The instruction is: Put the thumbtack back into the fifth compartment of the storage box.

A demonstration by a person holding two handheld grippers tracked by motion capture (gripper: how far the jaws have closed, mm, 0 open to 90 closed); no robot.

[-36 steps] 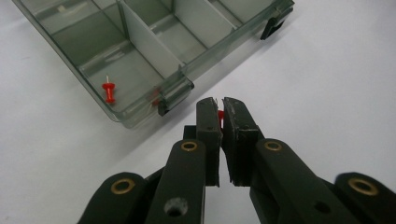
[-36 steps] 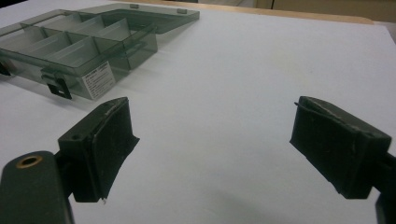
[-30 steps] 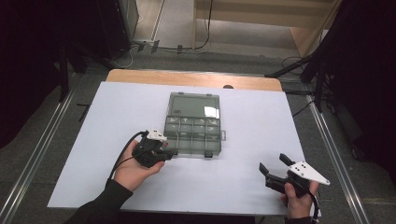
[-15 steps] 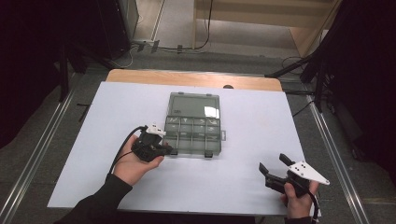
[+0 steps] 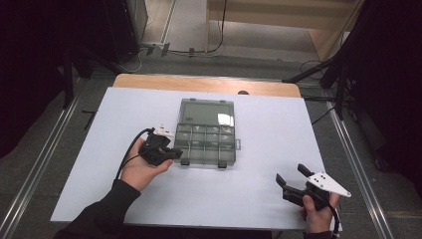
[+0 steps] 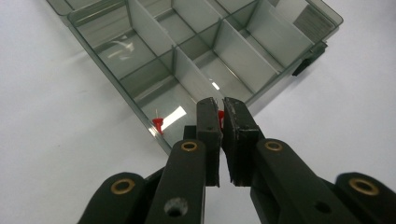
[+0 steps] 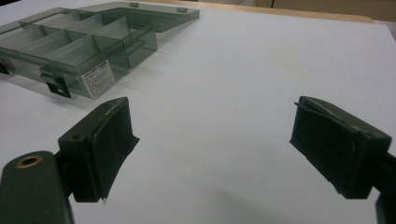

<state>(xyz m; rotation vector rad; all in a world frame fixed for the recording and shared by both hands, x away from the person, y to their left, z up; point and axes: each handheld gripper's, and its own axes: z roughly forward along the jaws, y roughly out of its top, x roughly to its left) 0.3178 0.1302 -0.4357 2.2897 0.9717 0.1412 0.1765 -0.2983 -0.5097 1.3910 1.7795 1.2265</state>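
Note:
A clear grey compartment box lies open mid-table, its lid folded back. My left gripper is at the box's front left corner, its jaws nearly together. In the left gripper view the left gripper pinches a red pushpin over the corner compartment, and a second red pushpin stands inside against the box wall. My right gripper rests near the table's front right, open and empty. The right gripper points across bare white table, with the box at upper left.
The white tabletop has a wooden strip along its far edge. Metal rails run down both sides. Black stands and cables are on the floor beyond. The box's two black latches hang at its front edge.
My left gripper has edged slightly away from me along the box's front left corner. The right gripper has not moved.

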